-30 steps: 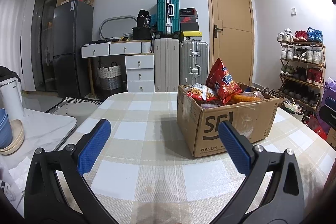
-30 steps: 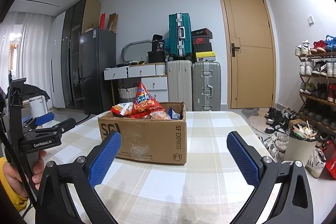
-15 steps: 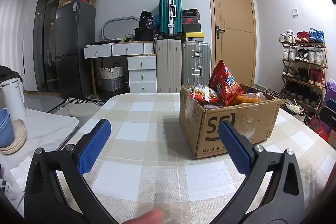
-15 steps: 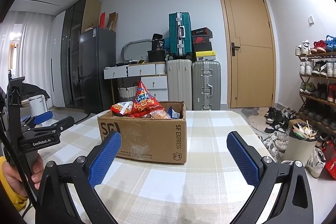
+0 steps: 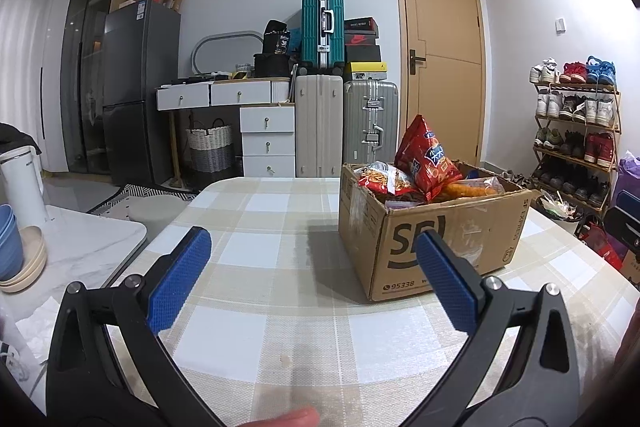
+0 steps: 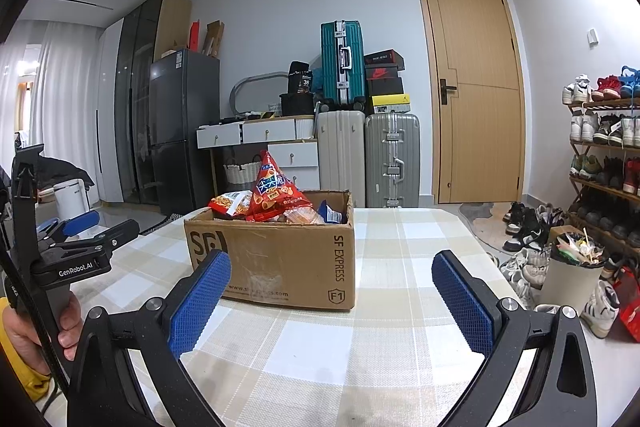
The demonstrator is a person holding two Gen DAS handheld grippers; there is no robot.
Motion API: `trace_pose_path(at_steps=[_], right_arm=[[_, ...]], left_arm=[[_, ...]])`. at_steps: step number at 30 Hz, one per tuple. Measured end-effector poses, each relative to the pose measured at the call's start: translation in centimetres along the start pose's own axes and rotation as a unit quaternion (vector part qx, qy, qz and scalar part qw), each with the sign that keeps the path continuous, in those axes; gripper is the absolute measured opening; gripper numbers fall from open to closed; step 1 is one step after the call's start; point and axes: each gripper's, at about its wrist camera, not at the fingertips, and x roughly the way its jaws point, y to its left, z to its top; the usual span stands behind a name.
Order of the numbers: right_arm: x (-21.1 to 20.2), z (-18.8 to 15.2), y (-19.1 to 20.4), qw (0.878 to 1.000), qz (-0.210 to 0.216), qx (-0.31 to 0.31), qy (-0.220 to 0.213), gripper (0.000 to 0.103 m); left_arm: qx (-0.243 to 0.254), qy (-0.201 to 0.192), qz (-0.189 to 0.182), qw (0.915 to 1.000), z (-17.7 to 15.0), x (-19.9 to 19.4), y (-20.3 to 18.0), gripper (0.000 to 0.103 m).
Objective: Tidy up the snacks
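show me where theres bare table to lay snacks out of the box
Free: the checked table left of the cardboard box, out to its rounded edge, and the strip right of the box toward the shoe side. Crowded: the box itself, heaped with snack bags.

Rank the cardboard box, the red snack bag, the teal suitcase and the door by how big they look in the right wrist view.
1. Door
2. Box
3. Teal suitcase
4. Red bag

The box sits nearest the camera, so its rank over the suitcase may only be apparent.
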Motion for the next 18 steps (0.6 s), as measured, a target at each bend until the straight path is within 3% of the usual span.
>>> trace_pose_path(at_steps=[18], right_arm=[[-0.17,-0.76,-0.33,1.0,-0.002,0.006,0.0,0.102]], left_arm=[[-0.005,0.001,0.0,1.0,-0.15,-0.11,-0.2,0.103]])
